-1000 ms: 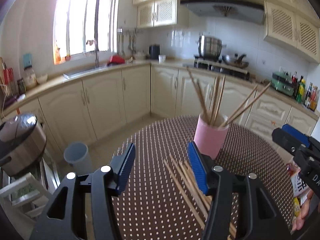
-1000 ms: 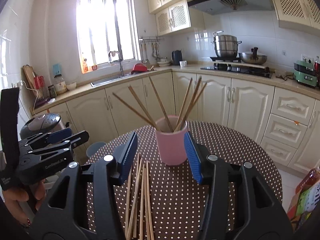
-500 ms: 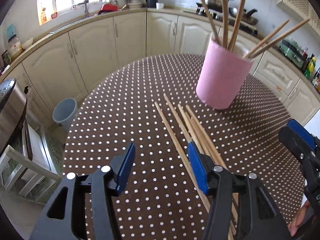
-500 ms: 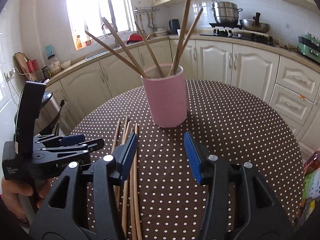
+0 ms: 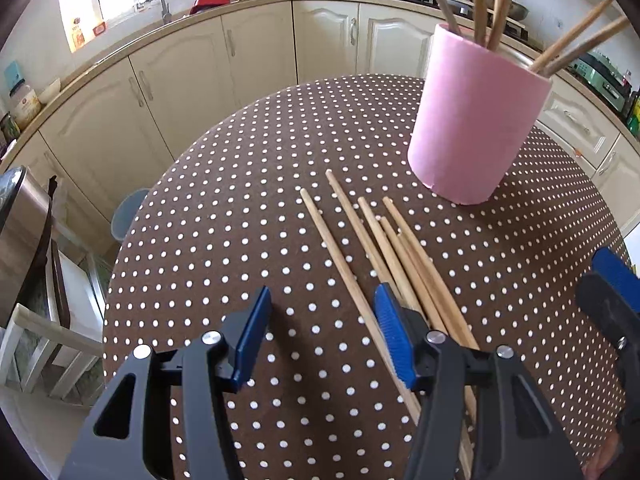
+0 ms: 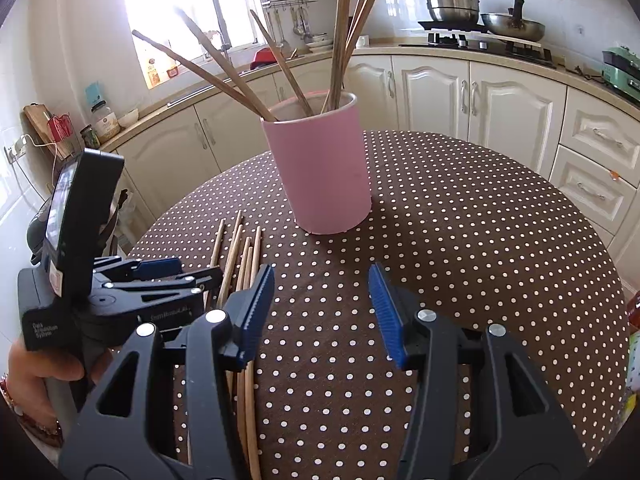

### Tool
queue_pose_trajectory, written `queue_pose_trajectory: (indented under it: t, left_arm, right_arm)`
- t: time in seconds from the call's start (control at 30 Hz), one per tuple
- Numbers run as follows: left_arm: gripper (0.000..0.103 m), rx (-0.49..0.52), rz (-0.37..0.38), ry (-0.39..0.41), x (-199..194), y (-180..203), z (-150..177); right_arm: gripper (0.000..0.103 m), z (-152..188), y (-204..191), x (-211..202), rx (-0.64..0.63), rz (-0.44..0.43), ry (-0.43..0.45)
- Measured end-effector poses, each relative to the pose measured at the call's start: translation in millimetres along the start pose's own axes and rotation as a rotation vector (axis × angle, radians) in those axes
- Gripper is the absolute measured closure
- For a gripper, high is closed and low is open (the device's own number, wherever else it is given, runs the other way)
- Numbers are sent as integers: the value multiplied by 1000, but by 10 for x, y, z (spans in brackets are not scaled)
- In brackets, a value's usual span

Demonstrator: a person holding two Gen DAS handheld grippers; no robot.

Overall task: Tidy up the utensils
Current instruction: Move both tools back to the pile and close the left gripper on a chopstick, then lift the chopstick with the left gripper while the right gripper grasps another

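A pink cup stands on the round dotted table with several wooden chopsticks upright in it. Several loose chopsticks lie on the cloth in front of the cup. My left gripper is open and empty, low over the table, its right finger over the near ends of the loose chopsticks. My right gripper is open and empty, to the right of the loose chopsticks. The left gripper also shows in the right wrist view.
Kitchen cabinets and a counter run behind the table, with pots on the stove. A rice cooker and a small bin are on the left beyond the table edge. A packet lies at the right edge.
Both grippers have come down and forward toward the table. The cup and loose chopsticks now look closer and larger. Both jaws stay open.
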State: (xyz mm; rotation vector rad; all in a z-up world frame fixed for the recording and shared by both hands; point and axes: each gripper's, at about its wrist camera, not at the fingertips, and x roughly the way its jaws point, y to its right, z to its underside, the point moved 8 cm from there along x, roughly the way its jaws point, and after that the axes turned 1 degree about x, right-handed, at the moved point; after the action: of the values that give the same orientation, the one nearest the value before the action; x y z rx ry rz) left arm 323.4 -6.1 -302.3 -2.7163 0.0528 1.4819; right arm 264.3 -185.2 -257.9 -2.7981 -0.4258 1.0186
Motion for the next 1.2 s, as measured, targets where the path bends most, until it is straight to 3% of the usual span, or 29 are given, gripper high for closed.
queue_pose_trajectory:
  t: [0.23, 0.5, 0.67, 0.77, 1.2]
  left_arm:
    - [90, 31, 23, 12, 31, -64, -100]
    - [93, 69, 83, 12, -3, -131, -38]
    - [95, 99, 112, 12, -36, -105, 53]
    - [95, 105, 120, 13, -48, -96, 70]
    - [95, 101, 115, -2, -46, -95, 62]
  right_arm:
    - [54, 12, -80, 166, -35, -26, -65]
    - [54, 98, -307, 429, -97, -60, -171]
    - [55, 113, -399, 577, -137, -39, -210]
    - [66, 133, -435, 687, -155, -26, -243]
    - [73, -22, -783, 1012, -267, 27, -359]
